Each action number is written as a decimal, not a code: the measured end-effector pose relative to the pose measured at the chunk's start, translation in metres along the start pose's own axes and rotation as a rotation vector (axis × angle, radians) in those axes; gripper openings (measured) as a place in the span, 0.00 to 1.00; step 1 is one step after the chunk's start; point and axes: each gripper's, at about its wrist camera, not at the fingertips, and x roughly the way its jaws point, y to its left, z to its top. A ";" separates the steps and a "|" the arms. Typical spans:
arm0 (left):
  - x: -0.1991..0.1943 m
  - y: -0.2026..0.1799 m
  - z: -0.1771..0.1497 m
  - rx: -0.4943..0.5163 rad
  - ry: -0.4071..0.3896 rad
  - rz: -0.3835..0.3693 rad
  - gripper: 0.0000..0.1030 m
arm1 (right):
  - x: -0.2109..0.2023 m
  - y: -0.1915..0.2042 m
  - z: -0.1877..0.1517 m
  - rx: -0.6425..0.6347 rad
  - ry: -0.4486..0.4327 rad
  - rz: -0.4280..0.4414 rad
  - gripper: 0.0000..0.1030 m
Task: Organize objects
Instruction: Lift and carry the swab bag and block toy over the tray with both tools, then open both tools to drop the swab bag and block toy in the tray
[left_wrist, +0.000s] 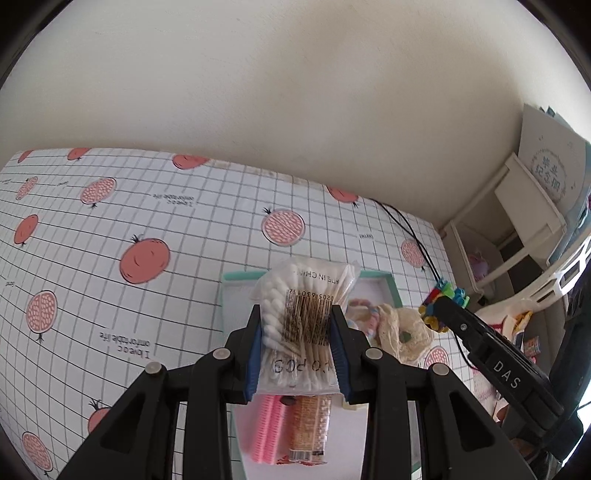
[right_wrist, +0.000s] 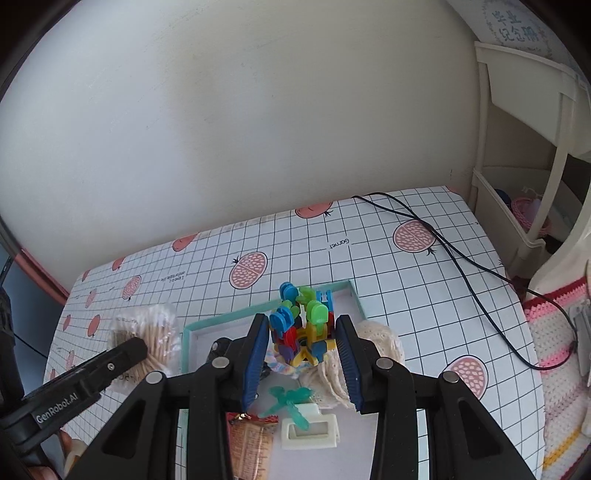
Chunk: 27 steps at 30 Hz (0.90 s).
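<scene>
My left gripper (left_wrist: 295, 314) is shut on a clear bag of cotton swabs (left_wrist: 303, 295) with a barcode, held above a teal-rimmed tray (left_wrist: 392, 290). In the right wrist view this bag (right_wrist: 155, 332) hangs left of the tray (right_wrist: 221, 318), still in the left gripper (right_wrist: 136, 349). My right gripper (right_wrist: 302, 319) is shut on a cluster of colourful plastic toy pieces (right_wrist: 301, 325) over the tray's far end. The same toy cluster (left_wrist: 443, 295) shows at the right gripper (left_wrist: 441, 306) in the left wrist view.
The tray holds a pink comb-like item (left_wrist: 266, 428), a brown snack packet (left_wrist: 308, 428), a cream lace cloth (right_wrist: 376, 341), a green plastic piece (right_wrist: 291, 398) and a white clip (right_wrist: 310, 430). A black cable (right_wrist: 461, 266) crosses the pomegranate-print tablecloth. A cream shelf unit (right_wrist: 517, 229) stands at the right.
</scene>
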 end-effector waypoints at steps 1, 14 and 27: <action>0.003 -0.002 -0.001 0.005 0.009 0.004 0.34 | 0.002 0.001 -0.001 -0.006 0.008 0.000 0.39; 0.050 -0.011 -0.023 0.042 0.160 0.026 0.34 | 0.038 0.007 -0.016 -0.065 0.118 -0.021 0.39; 0.059 -0.013 -0.029 0.074 0.200 0.019 0.34 | 0.054 0.007 -0.026 -0.056 0.176 -0.023 0.39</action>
